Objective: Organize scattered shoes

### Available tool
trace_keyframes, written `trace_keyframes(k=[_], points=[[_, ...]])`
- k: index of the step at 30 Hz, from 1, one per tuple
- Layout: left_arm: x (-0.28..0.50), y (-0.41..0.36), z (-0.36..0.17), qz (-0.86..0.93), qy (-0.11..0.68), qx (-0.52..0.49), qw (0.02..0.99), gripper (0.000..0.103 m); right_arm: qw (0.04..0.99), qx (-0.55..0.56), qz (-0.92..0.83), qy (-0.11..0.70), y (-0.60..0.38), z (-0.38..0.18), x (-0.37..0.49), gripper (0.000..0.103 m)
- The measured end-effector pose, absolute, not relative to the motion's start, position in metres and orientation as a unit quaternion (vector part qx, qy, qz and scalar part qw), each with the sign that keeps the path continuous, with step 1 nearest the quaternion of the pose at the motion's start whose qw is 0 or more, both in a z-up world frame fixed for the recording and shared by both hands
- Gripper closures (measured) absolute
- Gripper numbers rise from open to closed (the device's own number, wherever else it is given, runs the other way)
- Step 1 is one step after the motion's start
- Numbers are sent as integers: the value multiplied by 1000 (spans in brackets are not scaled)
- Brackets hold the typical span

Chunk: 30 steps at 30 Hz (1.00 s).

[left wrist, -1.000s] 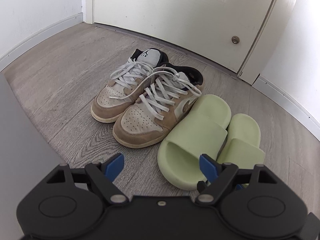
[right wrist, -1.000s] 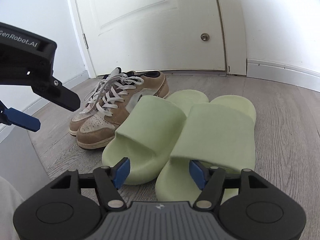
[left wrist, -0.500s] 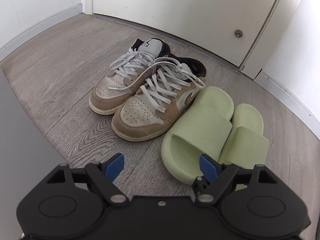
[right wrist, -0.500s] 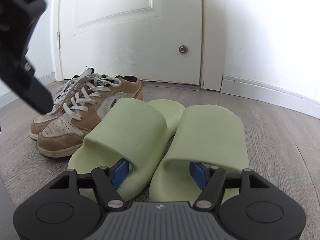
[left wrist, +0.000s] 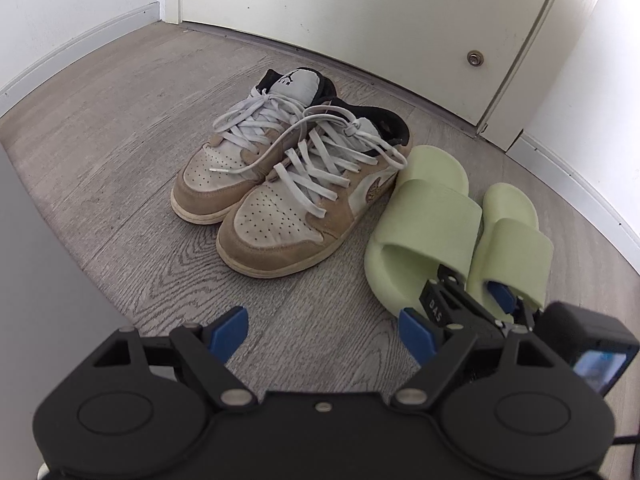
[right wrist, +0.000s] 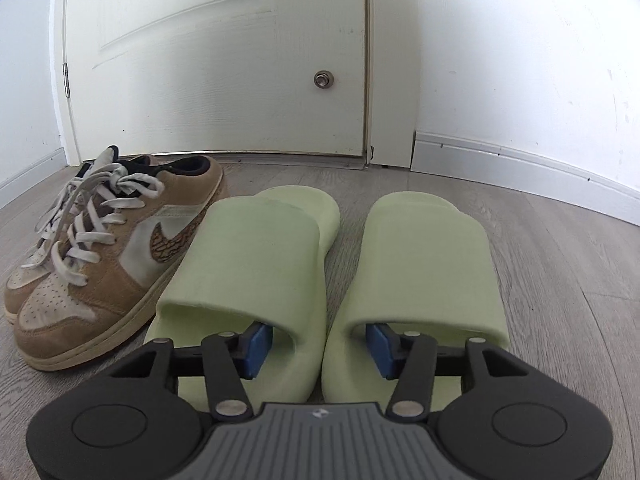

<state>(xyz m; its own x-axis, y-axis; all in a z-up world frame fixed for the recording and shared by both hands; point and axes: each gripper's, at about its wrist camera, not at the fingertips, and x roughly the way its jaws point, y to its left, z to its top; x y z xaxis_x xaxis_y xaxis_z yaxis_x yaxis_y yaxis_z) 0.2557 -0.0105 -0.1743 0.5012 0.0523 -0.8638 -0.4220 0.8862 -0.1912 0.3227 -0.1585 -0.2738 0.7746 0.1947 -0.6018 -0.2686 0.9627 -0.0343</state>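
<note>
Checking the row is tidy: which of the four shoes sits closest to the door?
The tan sneaker on the far left of the row: its black heel collar reaches nearest the door, ahead of its twin and both green slides.

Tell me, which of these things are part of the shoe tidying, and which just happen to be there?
Part of the job:
- tan sneakers
- green slides
- right tongs, open, one finger inside each slide
- left tongs, open, holding nothing

Just there:
- white door
- door stop
- baseboard
- wood floor

Slides [right wrist: 256, 256] pale green; sneakers [left wrist: 276, 196] tan-white, swoosh possibly crackle-print.
</note>
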Motion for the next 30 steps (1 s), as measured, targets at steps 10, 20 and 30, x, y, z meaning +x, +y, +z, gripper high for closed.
trace_keyframes(k=[10,20,30], points=[[260,-14,-177,144,484,-184,844,20,948,-46,137,284,-175,-268,347,81],[266,-24,-176,136,485,-174,846,20,971,-72,106,201,-230,-223,341,89],[270,-37,-174,131,483,-170,849,20,949,-56,162,264,-277,-223,342,90]])
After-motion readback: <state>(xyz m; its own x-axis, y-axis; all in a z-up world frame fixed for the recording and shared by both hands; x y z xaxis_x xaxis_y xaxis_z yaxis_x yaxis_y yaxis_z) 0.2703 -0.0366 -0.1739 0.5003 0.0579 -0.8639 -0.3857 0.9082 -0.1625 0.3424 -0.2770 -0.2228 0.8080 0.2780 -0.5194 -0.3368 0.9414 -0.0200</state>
